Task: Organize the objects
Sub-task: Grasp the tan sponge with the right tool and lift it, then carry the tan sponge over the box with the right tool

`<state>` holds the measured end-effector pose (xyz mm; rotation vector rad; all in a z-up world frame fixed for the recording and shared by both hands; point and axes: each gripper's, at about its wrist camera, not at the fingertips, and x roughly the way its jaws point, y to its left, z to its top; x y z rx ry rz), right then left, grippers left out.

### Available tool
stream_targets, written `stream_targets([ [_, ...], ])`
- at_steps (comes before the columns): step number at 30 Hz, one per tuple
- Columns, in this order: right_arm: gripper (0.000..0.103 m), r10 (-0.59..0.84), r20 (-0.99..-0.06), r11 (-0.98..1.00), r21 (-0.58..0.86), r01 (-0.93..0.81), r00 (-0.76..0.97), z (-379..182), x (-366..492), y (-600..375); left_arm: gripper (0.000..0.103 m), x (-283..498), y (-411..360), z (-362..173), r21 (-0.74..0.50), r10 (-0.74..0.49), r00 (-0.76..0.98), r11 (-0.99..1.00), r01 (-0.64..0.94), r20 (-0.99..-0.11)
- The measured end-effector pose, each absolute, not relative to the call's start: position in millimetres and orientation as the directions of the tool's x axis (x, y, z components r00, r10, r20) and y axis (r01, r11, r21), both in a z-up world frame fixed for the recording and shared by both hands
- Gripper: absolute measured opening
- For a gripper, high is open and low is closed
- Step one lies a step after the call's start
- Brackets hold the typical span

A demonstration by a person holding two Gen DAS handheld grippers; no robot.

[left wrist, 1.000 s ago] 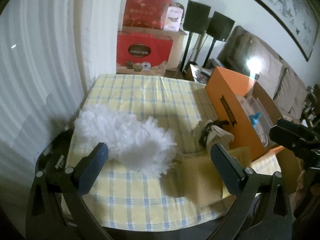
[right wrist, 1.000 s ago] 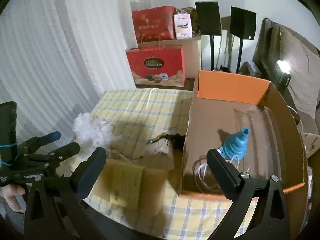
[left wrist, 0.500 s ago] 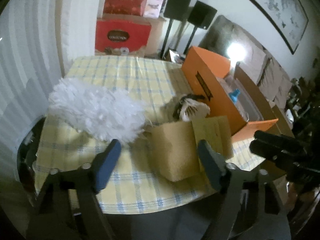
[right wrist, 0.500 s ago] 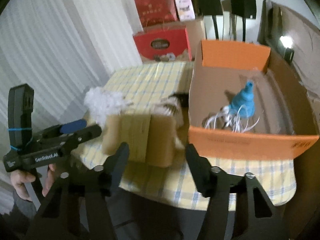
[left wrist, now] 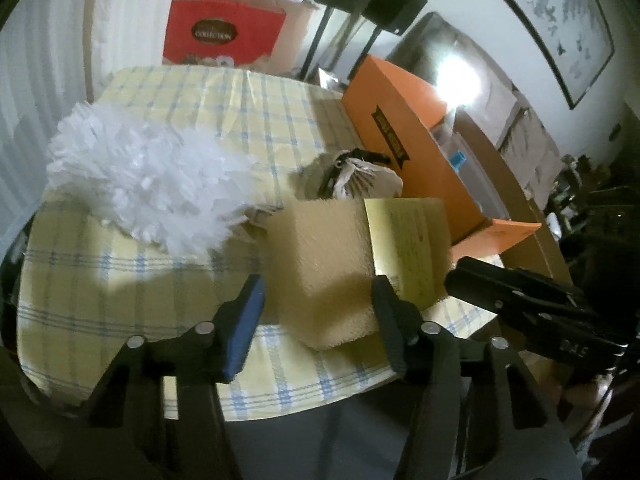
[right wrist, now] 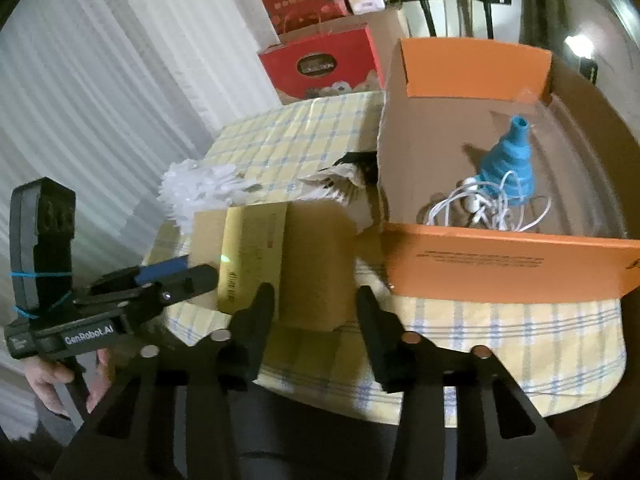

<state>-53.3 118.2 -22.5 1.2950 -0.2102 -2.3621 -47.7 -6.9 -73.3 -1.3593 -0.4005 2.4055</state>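
Both grippers, left (left wrist: pixel 318 304) & right (right wrist: pixel 316 306), jaws spread, straddle tan sponge block (left wrist: pixel 320 268) at worktop (left wrist: pixel 120 300) edge (not gripped); risk: colliding tools nudge it off

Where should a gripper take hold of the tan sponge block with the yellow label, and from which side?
Grip the sponge block across its two flat upright side faces, coming level from the near table edge. It stands close to that edge, the orange box crowds its right and the white duster lies to its left. The right gripper already frames it, open.
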Motion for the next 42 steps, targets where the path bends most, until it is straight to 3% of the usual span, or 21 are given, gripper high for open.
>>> stream_targets([
  [5, 0.038, -0.476, -0.767, -0.877, 0.376, 0.301, -0.431, -31.4, -57.2, 115.1, 0.046, -50.5, -3.2, -76.8, -0.460, 0.484, -0.450, -0.871, -0.169, -0.751],
  [14, 0.037, -0.473, -0.760, -0.877, 0.358, 0.319, -0.446, -20.7, -51.1, 112.9, 0.046, -45.6, 0.0, -68.9, -0.450, 0.474, -0.466, -0.877, -0.171, -0.747],
  [28, 0.037, -0.508, -0.686, -0.858, 0.347, 0.380, -0.520, 58.9, -61.1, 118.7, 0.046, -56.3, 5.4, 18.9, -0.407, 0.474, -0.580, -0.878, -0.252, -0.663],
  [42, 0.037, -0.454, -0.660, -0.891, 0.333, 0.309, -0.599, 107.6, -117.1, 172.2, 0.046, -125.7, 64.5, 60.7, -0.361, 0.492, -0.582, -0.870, -0.335, -0.647],
])
